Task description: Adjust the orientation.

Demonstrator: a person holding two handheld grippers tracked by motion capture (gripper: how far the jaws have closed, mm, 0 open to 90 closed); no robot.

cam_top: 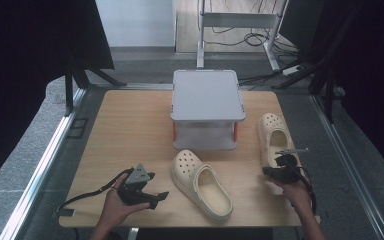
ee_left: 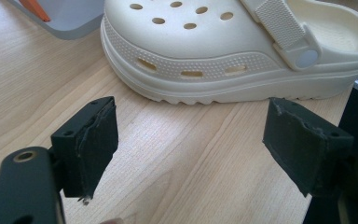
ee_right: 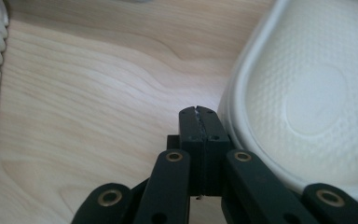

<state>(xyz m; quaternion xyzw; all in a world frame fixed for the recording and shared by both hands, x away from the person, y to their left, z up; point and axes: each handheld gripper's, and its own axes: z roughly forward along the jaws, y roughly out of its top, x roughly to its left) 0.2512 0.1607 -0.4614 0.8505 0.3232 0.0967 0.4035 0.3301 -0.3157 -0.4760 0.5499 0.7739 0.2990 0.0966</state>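
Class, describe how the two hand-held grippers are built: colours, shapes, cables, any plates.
The left gripper is black, topped by a grey three-cornered plate, with a black cable trailing off. Its pads are frayed black foam. The right gripper has black link arms with brass-coloured rivets.

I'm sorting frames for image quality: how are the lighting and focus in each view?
High view: the table is evenly lit, the surroundings fall to near black, and the picture is slightly soft. Left gripper view: sharp, with daylight on the cream clog and a soft shadow under its sole. Right gripper view: the other clog is bright and somewhat soft up close, while the shut hand-held gripper stays crisp.
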